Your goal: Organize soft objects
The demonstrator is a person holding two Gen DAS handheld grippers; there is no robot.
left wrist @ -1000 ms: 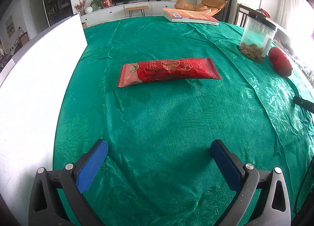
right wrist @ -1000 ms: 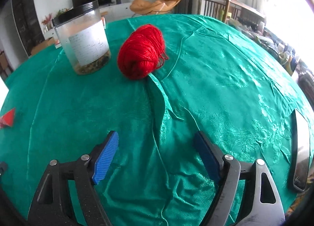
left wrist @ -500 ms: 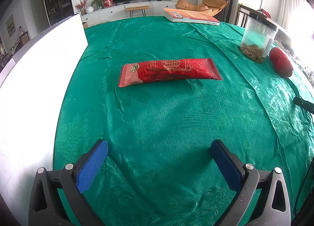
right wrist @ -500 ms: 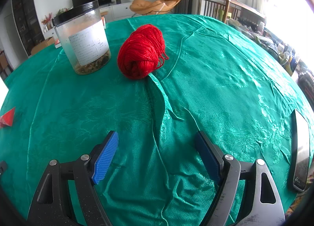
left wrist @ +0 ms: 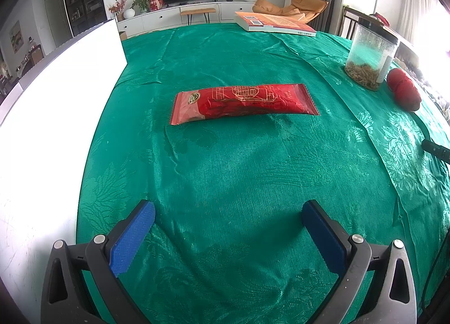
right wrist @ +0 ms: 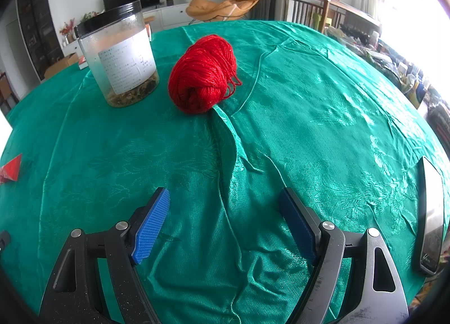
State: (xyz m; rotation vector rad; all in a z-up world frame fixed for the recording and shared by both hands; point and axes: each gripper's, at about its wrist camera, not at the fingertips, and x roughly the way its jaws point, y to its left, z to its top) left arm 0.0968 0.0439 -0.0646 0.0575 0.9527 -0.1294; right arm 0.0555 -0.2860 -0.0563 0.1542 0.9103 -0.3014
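- Left wrist view: left gripper (left wrist: 228, 213) is hovering over the green tablecloth (left wrist: 239, 172) with its jaws spread wide, nothing lying between the blue pads (left wrist: 132, 235).
- Ahead of it, well apart from the fingertips, a red foil snack packet (left wrist: 243, 103) is lying flat and lengthwise across the cloth, touching neither gripper.
- A white board (left wrist: 47, 116) is running along the left edge of the cloth.
- Far right, a clear plastic jar (left wrist: 371, 56) with dried material at the bottom is standing upright; a red yarn ball (left wrist: 403, 93) is lying just beside it, on its right.
- An orange-covered book (left wrist: 274, 23) is lying at the far edge of the table.
- Right wrist view: right gripper (right wrist: 225, 208) is also hovering with jaws standing wide apart, empty; only a fold of the cloth is running between the pads (right wrist: 150, 229).
- The yarn ball (right wrist: 202, 73) is sitting ahead of the fingertips, well apart, slightly left of centre, with loose strands trailing at its right side.
- The jar (right wrist: 121, 54), black-lidded and labelled, is standing near the yarn on its left; whether they are touching I cannot tell.
- A phone (right wrist: 431, 217) is lying at the right edge of the cloth.
- One corner of the red packet (right wrist: 11, 168) is showing at the far left.
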